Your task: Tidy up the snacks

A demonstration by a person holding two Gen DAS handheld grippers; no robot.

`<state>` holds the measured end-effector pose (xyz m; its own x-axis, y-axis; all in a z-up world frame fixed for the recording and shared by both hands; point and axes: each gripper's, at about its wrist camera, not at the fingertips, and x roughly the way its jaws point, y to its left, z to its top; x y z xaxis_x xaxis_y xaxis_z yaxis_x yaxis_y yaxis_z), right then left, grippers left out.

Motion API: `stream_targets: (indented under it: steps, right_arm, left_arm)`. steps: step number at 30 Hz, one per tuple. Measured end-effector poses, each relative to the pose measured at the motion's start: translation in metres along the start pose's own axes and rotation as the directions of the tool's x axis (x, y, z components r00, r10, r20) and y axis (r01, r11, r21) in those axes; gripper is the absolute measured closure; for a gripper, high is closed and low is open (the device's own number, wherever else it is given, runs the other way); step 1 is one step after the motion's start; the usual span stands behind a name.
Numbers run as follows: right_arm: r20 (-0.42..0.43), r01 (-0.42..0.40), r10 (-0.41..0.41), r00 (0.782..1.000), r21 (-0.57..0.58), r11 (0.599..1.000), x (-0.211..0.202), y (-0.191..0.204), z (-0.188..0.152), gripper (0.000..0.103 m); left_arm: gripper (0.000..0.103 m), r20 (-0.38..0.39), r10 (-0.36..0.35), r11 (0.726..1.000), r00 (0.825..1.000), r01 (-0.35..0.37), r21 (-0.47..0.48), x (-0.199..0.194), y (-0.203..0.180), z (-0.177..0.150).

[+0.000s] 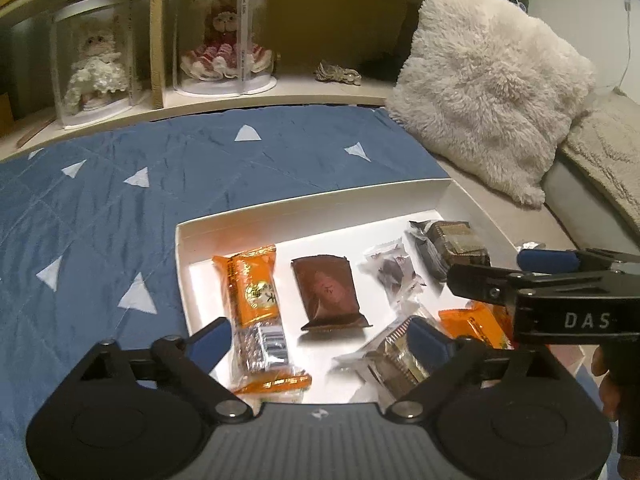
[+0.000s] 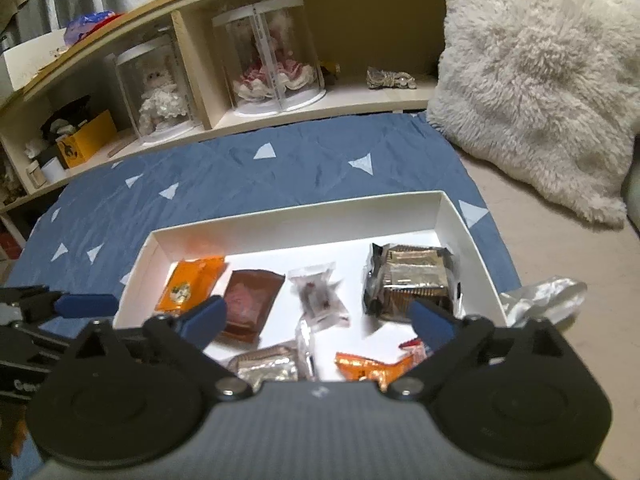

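L gripper wide, empty, hovering over box near edge. Orange pack just by L finger, long axis running away from cam. R gripper wide, empty, farther right; L nearer.

The right gripper hides part of the near orange packet in the left view — its own far end runs off frame. Print on the long orange packet is too blurred to read.
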<state>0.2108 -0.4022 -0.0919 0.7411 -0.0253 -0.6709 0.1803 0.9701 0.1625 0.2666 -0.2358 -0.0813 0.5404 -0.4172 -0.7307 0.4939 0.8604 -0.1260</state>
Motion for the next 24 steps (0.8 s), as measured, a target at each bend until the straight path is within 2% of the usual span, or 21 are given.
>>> stream_targets:
  steps: [3, 14, 24]
  right_arm:
    - [0.016, 0.000, 0.000, 1.000, 0.005, 1.000, -0.014, 0.004, -0.002, 0.001]
    - [0.042, 0.033, -0.032, 0.999, -0.035, 0.999, -0.067, 0.019, -0.013, 0.001]
    - [0.071, 0.044, -0.039, 0.997, -0.066, 0.997, -0.118, 0.033, -0.030, 0.001]
  left_arm:
    - [0.000, 0.009, 0.015, 1.000, 1.000, -0.015, -0.003, -0.012, 0.000, -0.004]
    - [0.000, 0.037, 0.035, 0.999, 0.999, -0.034, -0.027, -0.060, 0.006, -0.020]
    - [0.000, 0.120, 0.036, 0.999, 0.992, -0.031, -0.043, -0.116, 0.007, -0.031]
